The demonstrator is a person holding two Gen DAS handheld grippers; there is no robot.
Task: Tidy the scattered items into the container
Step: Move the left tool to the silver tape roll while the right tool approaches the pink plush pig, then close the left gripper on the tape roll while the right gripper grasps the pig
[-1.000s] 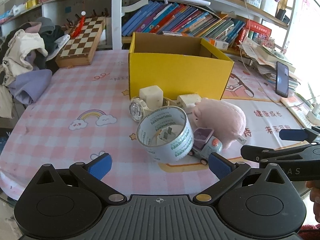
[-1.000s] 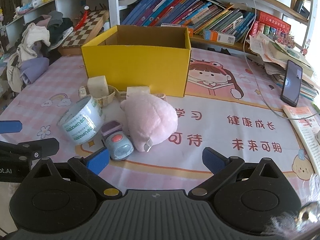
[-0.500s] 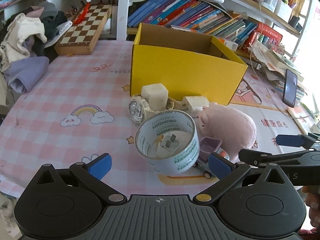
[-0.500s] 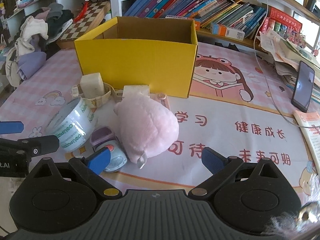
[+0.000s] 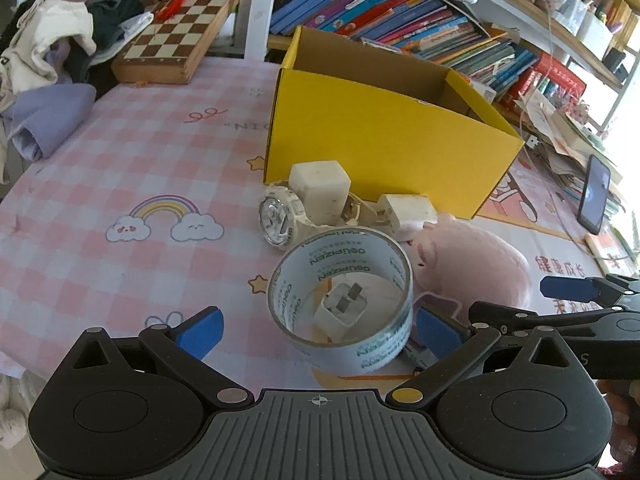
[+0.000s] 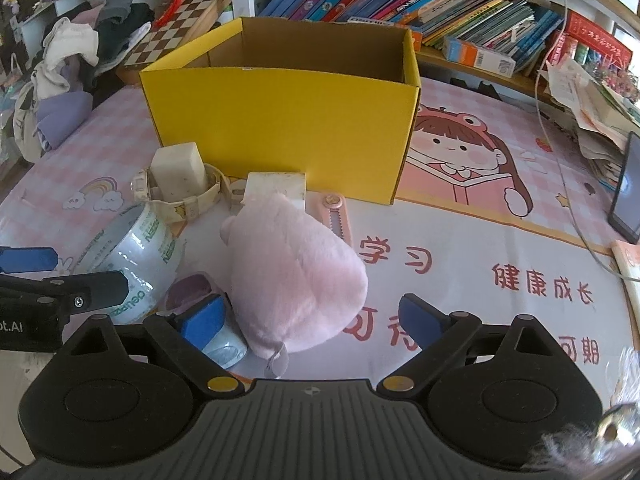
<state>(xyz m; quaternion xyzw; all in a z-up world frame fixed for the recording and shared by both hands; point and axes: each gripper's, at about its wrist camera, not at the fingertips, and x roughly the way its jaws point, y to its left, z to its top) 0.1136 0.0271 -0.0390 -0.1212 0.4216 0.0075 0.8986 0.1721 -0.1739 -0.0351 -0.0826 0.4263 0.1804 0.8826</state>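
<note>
Tongs first: the right tongs point(image 6: 310, 318) stand spread wide with nothing gripped, their jaws having just been narrowing a little, and the pink plush toy point(image 6: 294, 276) lies between them untouched as far as I can see. The left tongs point(image 5: 318, 326) are likewise spread and empty, with the tape roll point(image 5: 340, 300) standing on its edge between the blue pads.

I judge the plush light and soft; it will squash under pressure, so a bite across the fat middle of its body should hold better than one at the tapering end.

The tape roll looks stiff and glossy, likely slippery on its outer face, and a white plug point(image 5: 340, 310) sits inside the ring. Pinching one wall, one pad inside and one outside, seems safer than spanning the whole ring.

Both lie on the table point(image 5: 120, 168), just in front of the yellow box point(image 5: 384, 140), near a white watch point(image 5: 280, 218).
</note>
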